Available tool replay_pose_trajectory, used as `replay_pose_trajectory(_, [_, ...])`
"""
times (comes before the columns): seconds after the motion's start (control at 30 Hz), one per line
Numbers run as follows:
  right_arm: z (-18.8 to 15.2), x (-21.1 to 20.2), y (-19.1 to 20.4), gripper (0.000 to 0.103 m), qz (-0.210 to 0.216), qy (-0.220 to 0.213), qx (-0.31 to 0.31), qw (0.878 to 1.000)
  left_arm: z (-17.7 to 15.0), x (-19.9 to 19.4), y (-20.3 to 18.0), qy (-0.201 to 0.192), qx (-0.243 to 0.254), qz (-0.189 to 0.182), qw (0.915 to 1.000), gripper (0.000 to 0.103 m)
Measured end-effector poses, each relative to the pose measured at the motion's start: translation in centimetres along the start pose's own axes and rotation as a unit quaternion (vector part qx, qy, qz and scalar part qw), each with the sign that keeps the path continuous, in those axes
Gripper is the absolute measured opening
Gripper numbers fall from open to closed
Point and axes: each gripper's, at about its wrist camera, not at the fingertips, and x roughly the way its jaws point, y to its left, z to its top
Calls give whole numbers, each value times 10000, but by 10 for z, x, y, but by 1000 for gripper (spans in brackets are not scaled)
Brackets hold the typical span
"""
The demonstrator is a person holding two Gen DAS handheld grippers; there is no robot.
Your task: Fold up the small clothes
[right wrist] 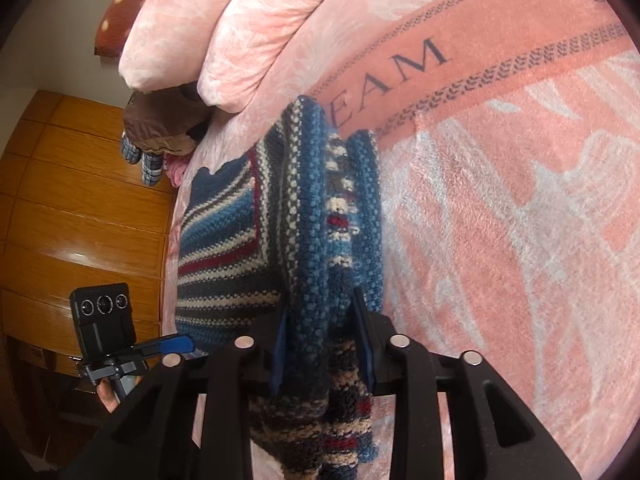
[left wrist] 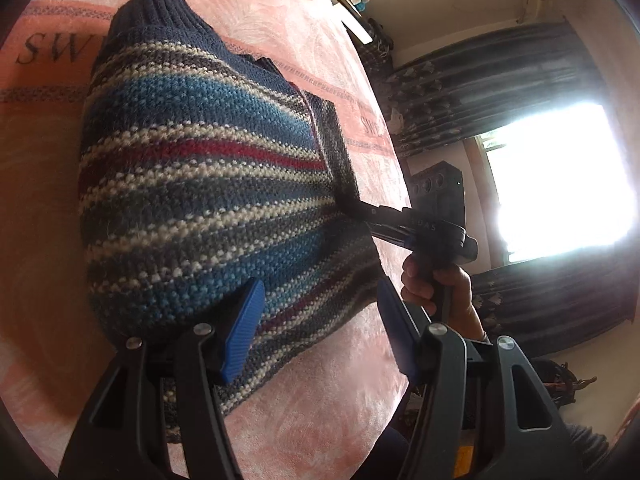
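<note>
A pink blanket (right wrist: 500,220) with a darker band and printed letters is covering the bed. A striped sweater (left wrist: 208,184) is lying on it, partly lifted at one edge. Folded pink bedding (right wrist: 224,32) is resting at the far end, with a brown soft toy (right wrist: 160,128) beside it.

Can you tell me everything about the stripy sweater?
The striped sweater is a chunky knit with blue, navy, grey, cream and red bands and a ribbed navy edge. It lies partly folded on the pink blanket. The right gripper is shut on a bunched edge, lifting it. The left gripper is open above it.
</note>
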Motion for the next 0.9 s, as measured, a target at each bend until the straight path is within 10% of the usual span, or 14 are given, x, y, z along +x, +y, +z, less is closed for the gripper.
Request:
replay_pose_trajectory(0.13, [-18,-50,14,36,-26,-652,-242,9976,-4,-9,-23,-96,296,-517,9982,57])
replay_pose_trajectory(0.27, [-50,-46,39,33,539,-231,-740,9955,-9,9,-28,139,442,-741,9962,57])
replay_pose_trajectory(0.33, [-60,-26,33,27,375,67,-759,9964,-11,26,-15,276,294,-583,9975,57])
replay_pose_trajectory(0.4, [-63,-13,12,0,49,168,-602,9980,-17,42,7,481,114,-203,9986,52])
replay_pose_trajectory(0.5, [-59,-19,3,1,214,241,-466,9984,-25,58,28,675,-79,145,9976,39])
replay_pose_trajectory(0.73, [19,-34,42,17,785,-269,-574,9949,-25,31,-9,219,347,-573,9975,56])
replay_pose_trajectory(0.9, [71,15,20,13,608,-249,23,9978,-19,56,18,428,11,-4,9991,51])
